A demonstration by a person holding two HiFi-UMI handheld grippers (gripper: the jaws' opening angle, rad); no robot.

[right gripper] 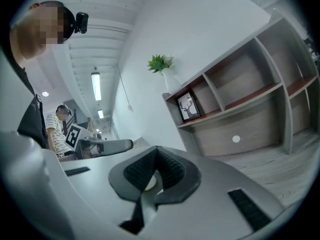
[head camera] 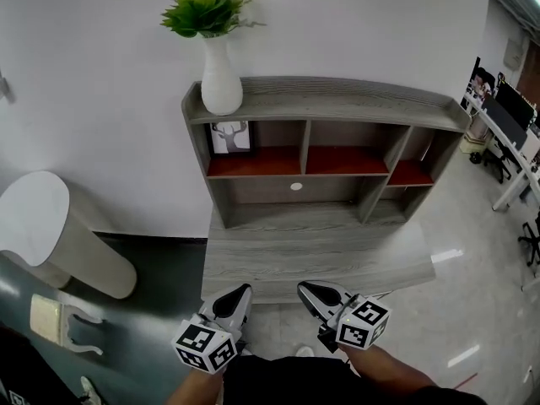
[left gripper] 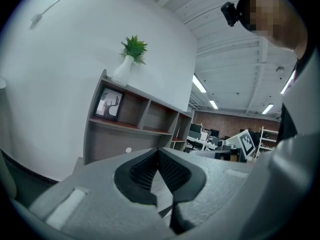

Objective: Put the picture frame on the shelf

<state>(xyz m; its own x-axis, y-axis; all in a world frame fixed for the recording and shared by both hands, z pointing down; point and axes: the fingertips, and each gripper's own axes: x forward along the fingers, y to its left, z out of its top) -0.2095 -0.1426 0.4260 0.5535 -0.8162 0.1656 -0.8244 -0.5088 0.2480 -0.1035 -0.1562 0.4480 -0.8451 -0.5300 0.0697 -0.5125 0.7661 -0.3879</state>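
Picture frame [head camera: 230,137] upright on shelf [head camera: 337,99] at left; left claw [head camera: 247,288], right claw [head camera: 302,287] pinched together, empty.

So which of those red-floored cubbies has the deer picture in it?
The leftmost cubby, right below the white vase: the picture frame stands there; the other two show nothing inside.

Count taken across all views.

- Grey wood-grain shelf unit [head camera: 337,99]: one.
- Red-floored compartments in its upper row: three.
- Black-framed deer picture frame [head camera: 230,137]: one, at the left edge of the left compartment.
- White ceramic vase [head camera: 221,78]: one, at the left end of the top board, and it carried one green leafy plant [head camera: 207,8].
- Small white round disc [head camera: 296,186] on the back panel: one.
- Grey handheld grippers: two, the left gripper [head camera: 245,289] and the right gripper [head camera: 303,288].
- Square-marker cubes: two, one per gripper.
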